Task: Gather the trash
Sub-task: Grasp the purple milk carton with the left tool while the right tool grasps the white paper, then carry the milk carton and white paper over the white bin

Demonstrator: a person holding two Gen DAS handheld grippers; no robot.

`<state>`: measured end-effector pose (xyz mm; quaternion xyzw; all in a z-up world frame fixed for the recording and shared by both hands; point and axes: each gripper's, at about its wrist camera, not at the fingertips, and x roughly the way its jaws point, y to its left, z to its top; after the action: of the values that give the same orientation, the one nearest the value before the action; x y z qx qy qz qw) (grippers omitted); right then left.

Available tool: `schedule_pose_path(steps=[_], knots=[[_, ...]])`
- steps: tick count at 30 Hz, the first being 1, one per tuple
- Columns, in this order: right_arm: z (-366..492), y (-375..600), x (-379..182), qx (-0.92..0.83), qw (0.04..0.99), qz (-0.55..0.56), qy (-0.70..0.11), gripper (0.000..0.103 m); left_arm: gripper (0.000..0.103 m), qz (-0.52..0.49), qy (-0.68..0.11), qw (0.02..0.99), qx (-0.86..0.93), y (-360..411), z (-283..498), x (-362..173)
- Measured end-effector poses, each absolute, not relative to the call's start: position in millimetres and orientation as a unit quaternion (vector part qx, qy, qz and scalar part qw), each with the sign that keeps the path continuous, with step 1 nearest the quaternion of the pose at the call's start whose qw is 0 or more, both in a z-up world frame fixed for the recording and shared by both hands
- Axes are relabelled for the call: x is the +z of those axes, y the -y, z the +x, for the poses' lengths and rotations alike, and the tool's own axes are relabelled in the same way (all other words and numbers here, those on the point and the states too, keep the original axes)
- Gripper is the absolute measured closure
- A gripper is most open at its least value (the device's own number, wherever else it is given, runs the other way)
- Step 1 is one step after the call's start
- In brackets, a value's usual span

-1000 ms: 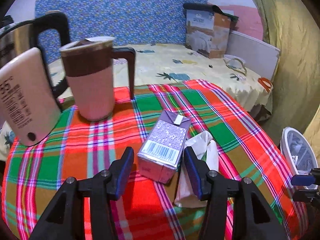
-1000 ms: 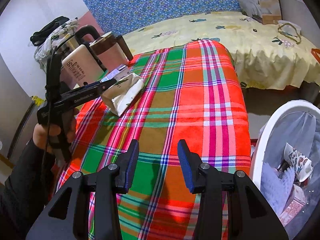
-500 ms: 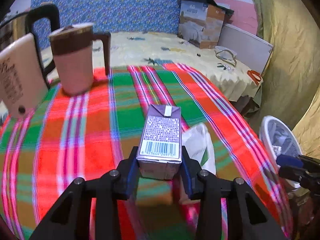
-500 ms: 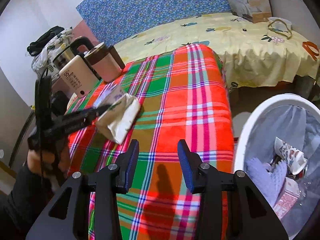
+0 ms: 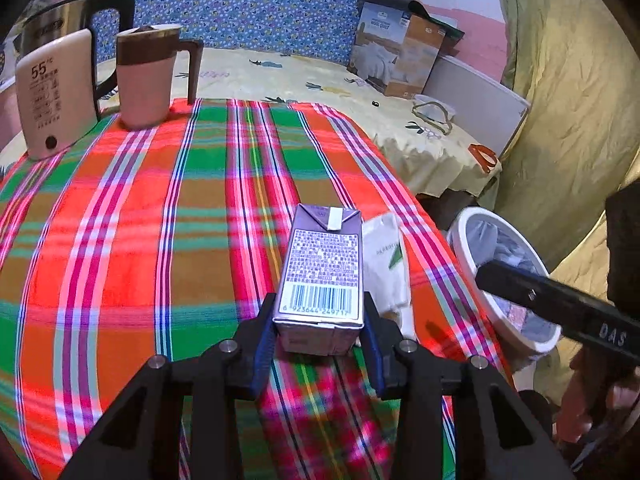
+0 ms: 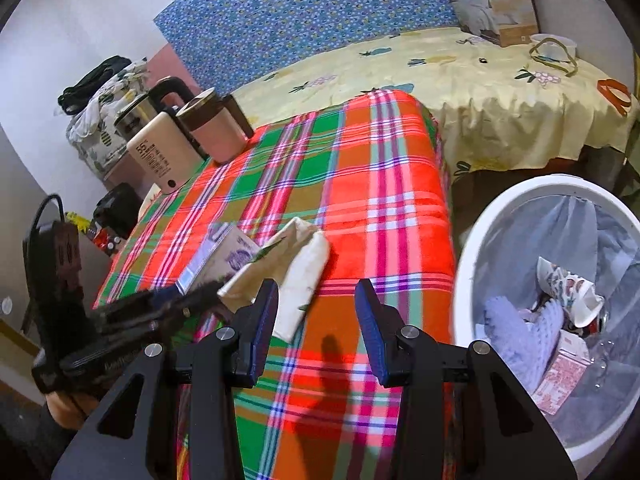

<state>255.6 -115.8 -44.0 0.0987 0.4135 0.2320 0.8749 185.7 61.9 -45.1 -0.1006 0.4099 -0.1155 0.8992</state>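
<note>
Left wrist view: the left claw (image 5: pixel 319 338) pinches a purple carton (image 5: pixel 322 276) at its barcoded end, over the plaid-covered table (image 5: pixel 132 216). A white crumpled wrapper (image 5: pixel 387 264) lies just beside the carton, perhaps touching it. The right claw (image 6: pixel 316 326) hangs spread and empty near the white trash bin (image 6: pixel 472 264), which holds litter.

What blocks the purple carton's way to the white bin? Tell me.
Nothing visible. The left hand-held gripper holds the purple carton; only the white pouch lies beside it toward the white bin, low on the cloth.
</note>
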Motion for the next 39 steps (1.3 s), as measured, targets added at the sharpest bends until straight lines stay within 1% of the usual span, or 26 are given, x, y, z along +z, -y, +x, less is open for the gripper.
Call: schedule_pose_path(steps=[6, 17, 18, 19, 22, 24, 26, 39], knots=[[260.0, 97.0, -46.3, 0.248, 0.869, 0.092, -0.417, 0.061, 0.063, -0.107, -0.396, 0.908, -0.087, -72.0, 165.6, -42.9], [271.5, 59.4, -60.0, 0.249, 0.865, 0.069, -0.430, 0.061, 0.063, -0.097, -0.385, 0.917, -0.031, -93.1, 161.6, -49.6], [272.0, 57.9, -61.2, 0.248, 0.865, 0.066, -0.431, 0.066, 0.063, -0.098, -0.384, 0.918, -0.030, -94.0, 161.2, -50.4], [270.8, 57.4, -61.4, 0.250, 0.865, 0.065, -0.431, 0.076, 0.063, -0.098, -0.384, 0.918, -0.030, -94.6, 161.1, -50.8], [266.9, 56.1, -60.7, 0.251, 0.866, 0.056, -0.429, 0.088, 0.063, -0.097, -0.382, 0.919, -0.029, -94.8, 161.6, -50.6], [263.6, 56.6, -58.6, 0.255, 0.867, 0.053, -0.426, 0.093, 0.063, -0.099, -0.381, 0.919, -0.030, -95.4, 161.2, -50.5], [259.2, 58.3, -55.5, 0.254, 0.870, 0.047, -0.420, 0.095, 0.063, -0.101, -0.379, 0.919, -0.033, -95.6, 160.8, -49.7], [231.6, 86.8, -43.5, 0.263, 0.874, 0.063, -0.404, 0.095, 0.063, -0.100, -0.367, 0.923, -0.050, -74.4, 142.5, -38.2]])
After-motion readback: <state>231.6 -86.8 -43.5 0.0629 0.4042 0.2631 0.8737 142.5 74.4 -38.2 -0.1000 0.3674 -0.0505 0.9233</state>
